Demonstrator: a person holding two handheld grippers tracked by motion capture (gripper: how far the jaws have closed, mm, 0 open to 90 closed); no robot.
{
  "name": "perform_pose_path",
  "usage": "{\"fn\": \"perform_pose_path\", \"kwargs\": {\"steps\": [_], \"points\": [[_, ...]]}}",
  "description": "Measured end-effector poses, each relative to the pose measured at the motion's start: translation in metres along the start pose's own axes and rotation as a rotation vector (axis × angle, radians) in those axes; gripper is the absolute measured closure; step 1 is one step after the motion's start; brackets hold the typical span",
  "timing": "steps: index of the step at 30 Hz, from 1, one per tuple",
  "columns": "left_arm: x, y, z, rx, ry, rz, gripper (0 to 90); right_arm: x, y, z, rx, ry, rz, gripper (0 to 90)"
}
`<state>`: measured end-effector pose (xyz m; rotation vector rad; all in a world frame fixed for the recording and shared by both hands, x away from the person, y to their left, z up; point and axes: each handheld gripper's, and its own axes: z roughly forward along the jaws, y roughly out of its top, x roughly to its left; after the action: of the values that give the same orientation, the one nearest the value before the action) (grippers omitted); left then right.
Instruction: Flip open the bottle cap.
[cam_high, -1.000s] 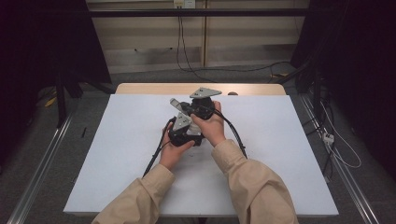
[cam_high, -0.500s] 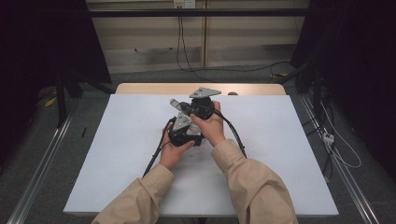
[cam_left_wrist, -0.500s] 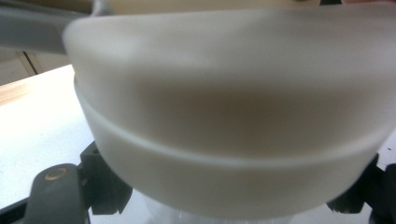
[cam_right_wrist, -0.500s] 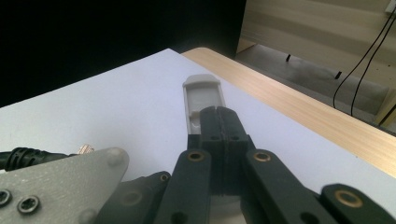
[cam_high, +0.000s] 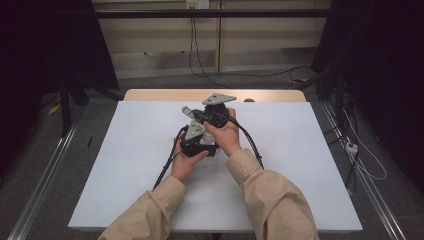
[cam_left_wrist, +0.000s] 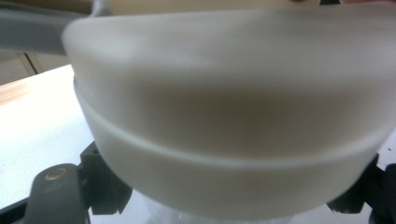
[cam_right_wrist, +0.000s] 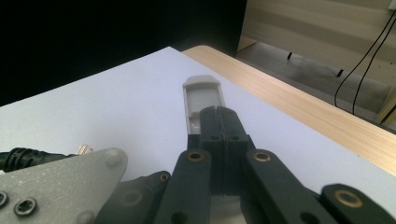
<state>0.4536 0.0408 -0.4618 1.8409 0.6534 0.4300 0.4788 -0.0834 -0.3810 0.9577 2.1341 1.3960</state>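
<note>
A pale, translucent round container (cam_left_wrist: 229, 121) sits very close in the left gripper view, with the black jaws standing at either side of its lower part. The left gripper (cam_high: 196, 142) is shut on this container. My right gripper (cam_right_wrist: 216, 112) is shut on a thin white flat tab (cam_right_wrist: 201, 95) that sticks out past its fingertips over the table. In the high view both hands hold the grippers close together at the middle of the white table (cam_high: 125, 170), the right gripper (cam_high: 200, 116) just beyond the left one. How the tab and the container join is hidden.
Black cables (cam_high: 167, 167) trail from the grippers toward the table's front left and right. A wooden strip (cam_high: 150, 95) runs along the far edge of the table. Dark curtains and floor cables surround the table.
</note>
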Motion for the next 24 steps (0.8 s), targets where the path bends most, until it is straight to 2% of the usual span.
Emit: {"fn": "perform_pose_path", "kwargs": {"steps": [9,11,12,16,20,22,24], "points": [[0.0011,0.0001,0.0000,0.003,-0.012,0.007,18.6,0.0003,0.0006,0.0007,0.009,0.000,-0.002,90.0],[0.0015,0.0000,-0.0005,0.002,-0.006,-0.004,18.6,0.0004,0.0004,0.0007,0.011,0.002,0.000,90.0],[0.0024,0.0000,0.0001,0.000,-0.024,-0.006,18.5,0.0005,0.0003,0.0007,0.012,0.004,0.000,90.0],[0.0022,0.0000,-0.0002,-0.003,-0.017,-0.015,18.4,0.0009,-0.0002,0.0006,0.011,0.003,-0.012,90.0],[0.0016,0.0003,-0.0005,0.002,-0.014,-0.003,18.2,-0.0001,0.0000,-0.0014,0.011,0.002,-0.019,88.4],[0.0029,0.0003,-0.0007,-0.002,-0.017,-0.007,17.9,-0.0009,-0.0003,-0.0030,0.005,-0.003,-0.017,87.1],[0.0039,0.0001,-0.0007,-0.014,-0.022,-0.027,17.0,-0.0019,-0.0010,-0.0045,0.007,-0.003,-0.008,85.2]]}}
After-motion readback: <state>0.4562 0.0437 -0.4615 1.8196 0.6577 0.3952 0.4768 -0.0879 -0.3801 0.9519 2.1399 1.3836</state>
